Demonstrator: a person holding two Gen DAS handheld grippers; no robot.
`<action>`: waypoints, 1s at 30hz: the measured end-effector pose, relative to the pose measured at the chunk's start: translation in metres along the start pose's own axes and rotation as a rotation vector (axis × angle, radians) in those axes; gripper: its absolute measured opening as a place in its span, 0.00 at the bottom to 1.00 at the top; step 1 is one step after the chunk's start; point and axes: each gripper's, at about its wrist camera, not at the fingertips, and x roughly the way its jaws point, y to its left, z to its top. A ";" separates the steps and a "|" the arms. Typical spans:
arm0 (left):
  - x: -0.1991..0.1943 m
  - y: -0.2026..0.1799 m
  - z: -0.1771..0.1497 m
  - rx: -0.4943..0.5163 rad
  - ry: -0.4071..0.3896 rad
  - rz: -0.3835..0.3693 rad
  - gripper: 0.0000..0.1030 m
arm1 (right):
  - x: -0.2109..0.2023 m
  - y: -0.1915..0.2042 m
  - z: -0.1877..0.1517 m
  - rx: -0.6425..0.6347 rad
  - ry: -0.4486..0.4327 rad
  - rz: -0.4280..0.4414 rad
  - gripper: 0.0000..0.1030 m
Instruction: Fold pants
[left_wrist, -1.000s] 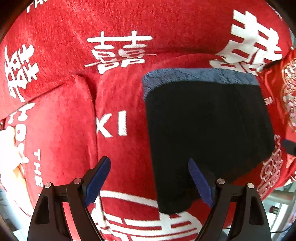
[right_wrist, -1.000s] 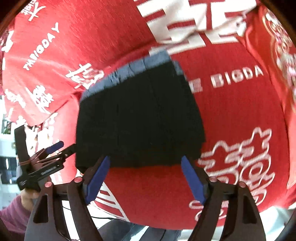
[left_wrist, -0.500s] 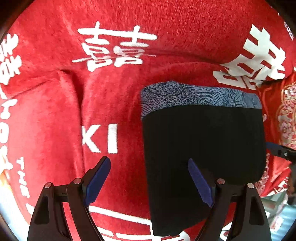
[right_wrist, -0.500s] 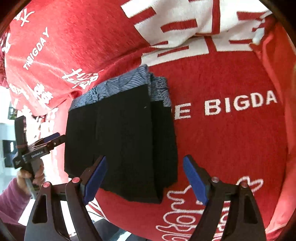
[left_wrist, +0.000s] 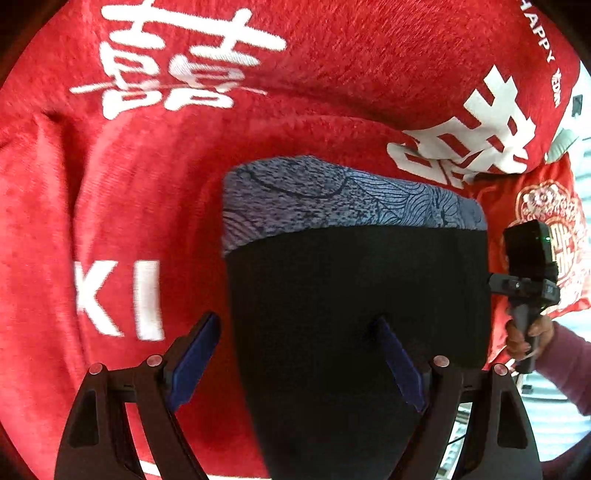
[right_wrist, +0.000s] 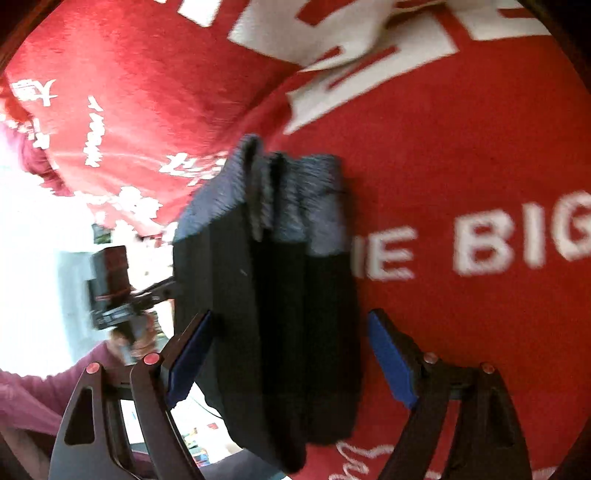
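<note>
Pants (left_wrist: 354, 295), folded into a black stack with the grey patterned waistband far, are lying on the red blanket (left_wrist: 332, 74). Left gripper (left_wrist: 299, 354) is opening, its left finger beside the stack and its right over it, not pinching; right gripper (right_wrist: 288, 354) is straddling the stack, fingers spread.

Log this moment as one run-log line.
task: fold pants | pants: folded, on red cloth | left gripper: open, over pants' edge | right gripper: open, straddling the stack | nothing gripped
</note>
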 end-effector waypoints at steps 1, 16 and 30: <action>0.004 -0.002 0.001 -0.005 -0.001 -0.001 0.92 | 0.004 0.002 0.002 -0.010 0.006 0.005 0.84; -0.001 -0.035 -0.003 0.022 -0.079 0.084 0.66 | 0.009 0.016 0.008 0.067 0.008 -0.079 0.61; -0.084 -0.036 -0.072 0.034 -0.080 0.110 0.61 | -0.001 0.082 -0.066 0.123 -0.053 0.058 0.54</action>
